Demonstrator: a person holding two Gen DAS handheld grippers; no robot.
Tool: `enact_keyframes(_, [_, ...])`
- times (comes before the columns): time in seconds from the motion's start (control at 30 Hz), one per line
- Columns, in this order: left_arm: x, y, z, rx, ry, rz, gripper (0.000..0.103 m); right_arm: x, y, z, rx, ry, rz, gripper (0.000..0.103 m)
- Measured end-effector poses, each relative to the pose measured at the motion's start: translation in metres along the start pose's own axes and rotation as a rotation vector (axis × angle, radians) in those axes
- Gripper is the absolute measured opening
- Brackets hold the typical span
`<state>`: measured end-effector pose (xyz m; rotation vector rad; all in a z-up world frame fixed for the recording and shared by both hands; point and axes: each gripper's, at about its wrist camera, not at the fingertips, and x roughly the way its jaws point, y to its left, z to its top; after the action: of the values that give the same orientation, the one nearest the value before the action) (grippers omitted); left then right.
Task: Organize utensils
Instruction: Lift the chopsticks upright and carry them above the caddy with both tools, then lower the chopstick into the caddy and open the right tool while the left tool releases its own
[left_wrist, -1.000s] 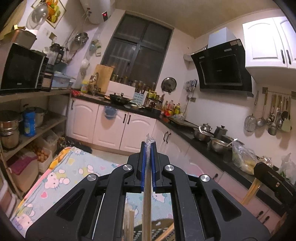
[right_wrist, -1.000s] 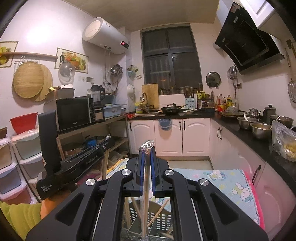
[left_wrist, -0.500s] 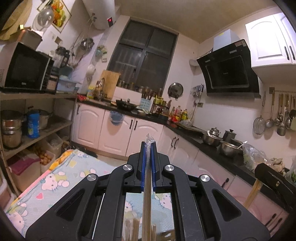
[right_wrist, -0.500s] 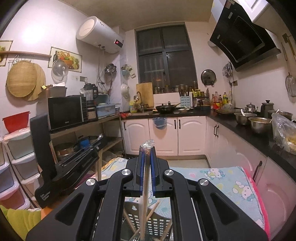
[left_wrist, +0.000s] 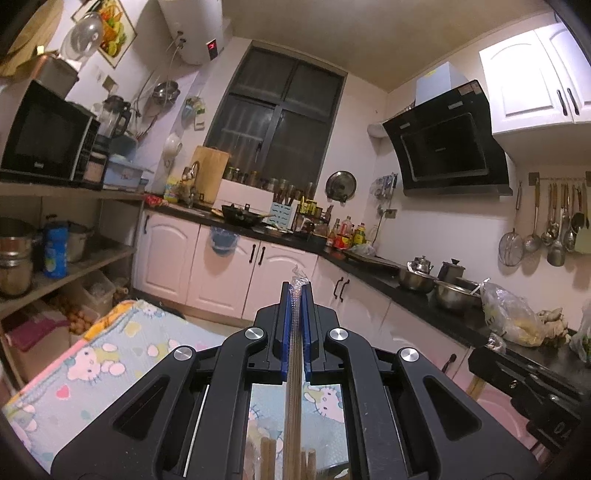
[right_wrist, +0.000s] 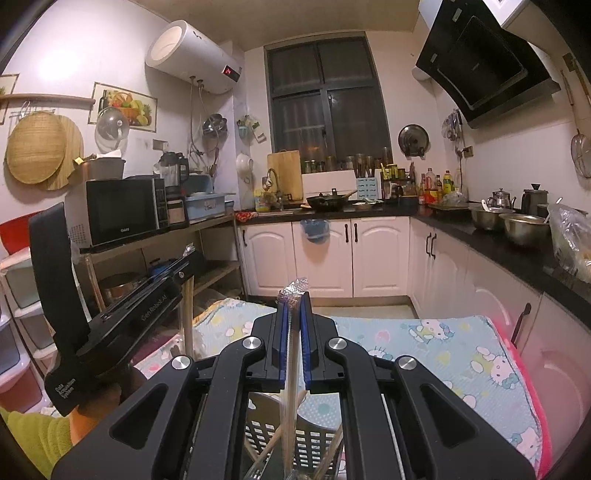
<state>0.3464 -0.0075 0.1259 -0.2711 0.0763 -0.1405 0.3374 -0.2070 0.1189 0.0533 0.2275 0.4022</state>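
Both wrist views look roughly level along their claws, sharing the window (left_wrist: 275, 122) wall and counter (right_wrist: 491, 243).

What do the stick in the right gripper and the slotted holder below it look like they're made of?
The stick looks like pale wood or bamboo, matte, sealed in clear plastic film: the film crinkles and glints above the right gripper, which is shut on it. The holder looks like moulded grey plastic, with regular slots and a dull, even surface, though only part of it shows.
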Motion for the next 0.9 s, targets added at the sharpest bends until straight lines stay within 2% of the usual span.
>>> enact_keyframes(0.43, [-0.004,0.008,-0.015,0.002,-0.02,-0.012,0.001,0.01,-0.005,-0.021,0.019,0.028,-0.001,0.006])
enact_keyframes(0.9, [-0.014,0.009,-0.022,0.023,0.036,-0.04,0.001,0.0,-0.007,-0.033,0.03,0.075,0.003,0.007])
